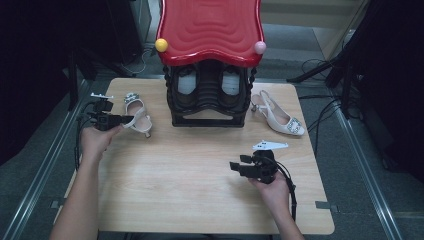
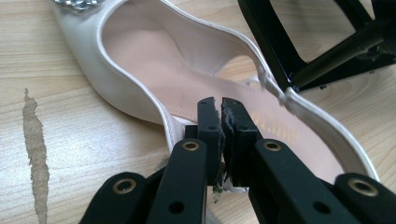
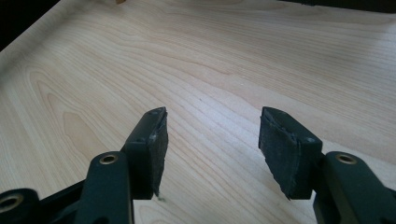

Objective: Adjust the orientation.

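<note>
The left gripper (image 1: 125, 120) has its jaws pressed together on the side rim of a white slingback shoe (image 1: 137, 114), pinching the thin leather edge just ahead of the heel strap. In the left gripper view the shoe (image 2: 154, 60) stretches away from the gripper, its jewelled toe farthest off, its insole open to the camera, and the black foot of the shoe rack (image 2: 299, 56) stands just beyond it to one side. The shoe seems to rest on the counter (image 1: 200, 165).

The right gripper (image 1: 239, 167) hangs over bare wood with its jaws spread wide and nothing between them. The matching shoe (image 1: 280, 117) lies well apart from it, on the far side of the rack (image 1: 210, 60).

The step in hand looks to be lifting this shoe toward the rack. To do it well, the pinch should stay firm, since so narrow a rim could slip out once the heel's weight swings free. The lift is best made straight up before any sideways travel, so the heel clears the counter and the rack's leg. Keeping the sole level would help it slide into a shelf cleanly.
</note>
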`<state>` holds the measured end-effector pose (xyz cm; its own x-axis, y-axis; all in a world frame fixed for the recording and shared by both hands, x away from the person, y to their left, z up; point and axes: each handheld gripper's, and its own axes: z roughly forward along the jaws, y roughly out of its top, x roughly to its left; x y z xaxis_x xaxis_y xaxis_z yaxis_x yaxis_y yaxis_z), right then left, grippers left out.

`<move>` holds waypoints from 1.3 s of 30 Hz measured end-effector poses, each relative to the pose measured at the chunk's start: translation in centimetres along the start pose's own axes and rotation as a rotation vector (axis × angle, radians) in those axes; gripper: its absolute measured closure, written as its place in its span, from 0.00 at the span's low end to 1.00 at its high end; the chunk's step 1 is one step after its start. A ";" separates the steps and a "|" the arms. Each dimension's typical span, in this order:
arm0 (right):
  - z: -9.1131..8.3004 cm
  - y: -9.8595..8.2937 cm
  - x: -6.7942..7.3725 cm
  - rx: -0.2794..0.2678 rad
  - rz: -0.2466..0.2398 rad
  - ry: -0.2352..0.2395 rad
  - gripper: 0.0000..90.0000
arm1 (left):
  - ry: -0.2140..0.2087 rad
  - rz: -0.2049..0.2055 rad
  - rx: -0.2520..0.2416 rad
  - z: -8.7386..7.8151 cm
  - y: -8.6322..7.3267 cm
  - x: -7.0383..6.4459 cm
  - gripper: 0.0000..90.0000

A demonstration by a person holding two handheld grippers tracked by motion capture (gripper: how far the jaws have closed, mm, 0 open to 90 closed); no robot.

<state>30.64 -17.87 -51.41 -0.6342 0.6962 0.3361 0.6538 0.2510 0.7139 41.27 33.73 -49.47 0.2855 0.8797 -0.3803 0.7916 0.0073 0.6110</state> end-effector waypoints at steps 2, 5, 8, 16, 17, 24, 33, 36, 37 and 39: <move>-0.2 -0.2 0.0 0.000 0.008 -0.007 0.48 | 0.009 0.003 0.013 -0.1 0.1 0.2 0.96; -0.4 -0.4 0.1 -0.002 0.007 -0.010 0.48 | 0.023 -0.001 0.006 -0.4 0.2 0.5 0.96; -0.6 -0.6 0.0 -0.002 0.006 -0.021 0.48 | 0.046 0.007 0.003 -0.8 0.3 0.9 0.95; -0.7 -0.8 -0.2 -0.002 0.018 -0.029 0.48 | 0.035 0.015 0.012 -0.9 0.5 0.5 0.91; -0.7 -0.8 -0.1 0.002 0.019 -0.031 0.48 | 0.033 0.020 0.015 -1.0 0.5 0.4 0.90; -0.8 -0.8 -0.1 0.001 0.007 -0.031 0.48 | 0.016 0.009 -0.025 -2.9 0.7 0.0 0.79; -0.3 -0.9 0.1 0.022 0.001 -0.032 0.48 | 0.071 -0.031 -0.034 -2.9 0.8 0.9 0.59; -0.1 -0.9 0.2 0.026 -0.007 -0.034 0.48 | 0.079 -0.038 -0.035 -2.2 0.7 0.9 0.57; -0.1 -0.9 0.2 0.027 -0.007 -0.035 0.48 | 0.089 -0.038 -0.034 -1.9 0.6 1.0 0.56; -0.1 -0.9 0.1 0.029 -0.008 -0.037 0.48 | 0.101 -0.037 -0.023 -1.4 0.6 1.1 0.57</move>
<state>29.92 -18.06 -51.96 -0.6240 0.7185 0.3074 0.6609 0.2753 0.6981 41.28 35.35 -48.56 0.1996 0.9219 -0.3320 0.7875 0.0507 0.6143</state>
